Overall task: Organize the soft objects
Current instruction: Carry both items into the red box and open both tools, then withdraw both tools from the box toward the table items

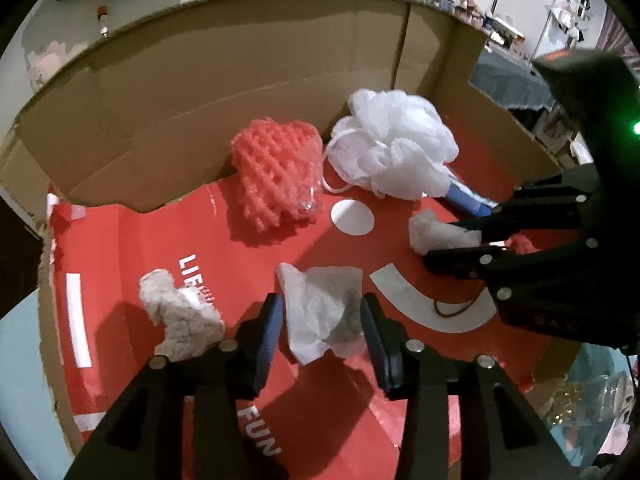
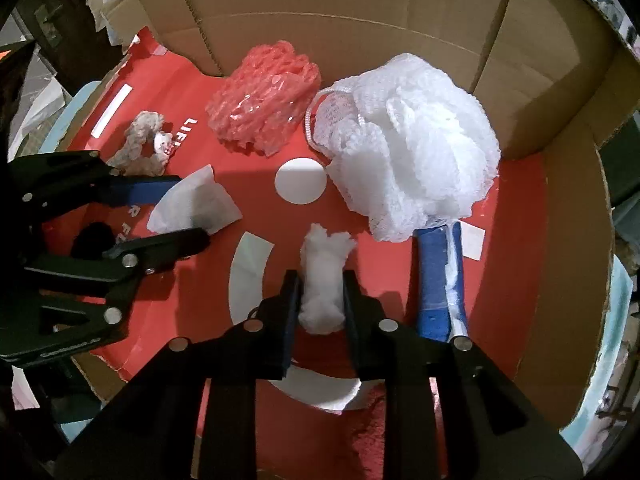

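The right claw [image 2: 320, 300] is clamped on the cotton ball [image 2: 323, 280] to carry it; at nine o'clock, the left claw [image 1: 322, 328] stands apart around the tissue [image 1: 324, 312].

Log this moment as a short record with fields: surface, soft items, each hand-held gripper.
surface: red printed cardboard inside an opened box
soft items: pink foam net, white mesh loofah with blue handle, fuzzy scrunchie
left hand-held gripper: open, crumpled tissue between jaws, pads not pressing
right hand-held gripper: shut on cotton wad
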A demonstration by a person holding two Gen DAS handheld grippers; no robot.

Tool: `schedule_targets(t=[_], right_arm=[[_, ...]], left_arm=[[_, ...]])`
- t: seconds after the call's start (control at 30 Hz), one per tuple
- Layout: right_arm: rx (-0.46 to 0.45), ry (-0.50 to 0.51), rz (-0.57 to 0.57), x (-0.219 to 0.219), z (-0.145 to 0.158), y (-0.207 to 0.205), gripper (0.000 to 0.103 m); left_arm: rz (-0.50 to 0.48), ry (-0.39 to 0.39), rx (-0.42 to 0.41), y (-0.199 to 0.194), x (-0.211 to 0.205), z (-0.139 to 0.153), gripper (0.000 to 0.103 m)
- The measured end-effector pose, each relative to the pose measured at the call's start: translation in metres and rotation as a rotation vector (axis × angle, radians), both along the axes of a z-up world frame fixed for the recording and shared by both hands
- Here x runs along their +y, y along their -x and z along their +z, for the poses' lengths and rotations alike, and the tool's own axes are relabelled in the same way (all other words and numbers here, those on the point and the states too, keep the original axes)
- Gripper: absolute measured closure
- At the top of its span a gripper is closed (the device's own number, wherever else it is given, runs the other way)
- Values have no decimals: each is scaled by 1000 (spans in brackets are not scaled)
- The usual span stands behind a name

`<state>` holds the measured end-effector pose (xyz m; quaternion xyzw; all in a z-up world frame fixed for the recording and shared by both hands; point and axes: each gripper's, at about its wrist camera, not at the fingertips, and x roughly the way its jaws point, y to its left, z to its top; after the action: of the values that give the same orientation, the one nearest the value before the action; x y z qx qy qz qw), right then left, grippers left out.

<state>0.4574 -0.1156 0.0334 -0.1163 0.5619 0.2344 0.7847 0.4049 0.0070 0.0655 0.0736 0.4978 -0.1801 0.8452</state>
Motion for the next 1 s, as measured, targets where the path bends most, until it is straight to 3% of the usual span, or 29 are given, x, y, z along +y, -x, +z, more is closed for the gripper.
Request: schedule_targets(t=[0.13, 0.23, 0.27, 0.3, 0.33, 0.37, 0.63, 0.83, 1.0], right_arm=[[-9, 1, -6, 1, 2, 3, 83], [-22, 13, -7, 1, 4, 7, 80], [-29, 15, -9, 1, 5, 9, 71], [-37, 16, -12, 1, 7, 12, 47], [-48, 14, -15, -1, 10, 13, 34], [-69, 10, -17, -2, 14, 16, 28], [-177, -4, -51, -12, 58, 52, 28], [-267, -72, -91, -35, 105, 98, 27], [-373, -117, -97, -44, 140, 149, 18]], left_arm=[[12, 18, -45, 10, 9, 12, 40], [23, 50, -73, 22, 17, 25, 37], [27, 59, -77, 25, 18, 28, 36], [34, 70, -85, 30, 20, 33, 33], [37, 75, -94, 34, 21, 37, 30], [40, 79, -112, 40, 22, 43, 30], [60, 95, -255, 90, 22, 90, 11], [72, 131, -357, 143, 20, 123, 2], [79, 151, -422, 187, 16, 140, 0]])
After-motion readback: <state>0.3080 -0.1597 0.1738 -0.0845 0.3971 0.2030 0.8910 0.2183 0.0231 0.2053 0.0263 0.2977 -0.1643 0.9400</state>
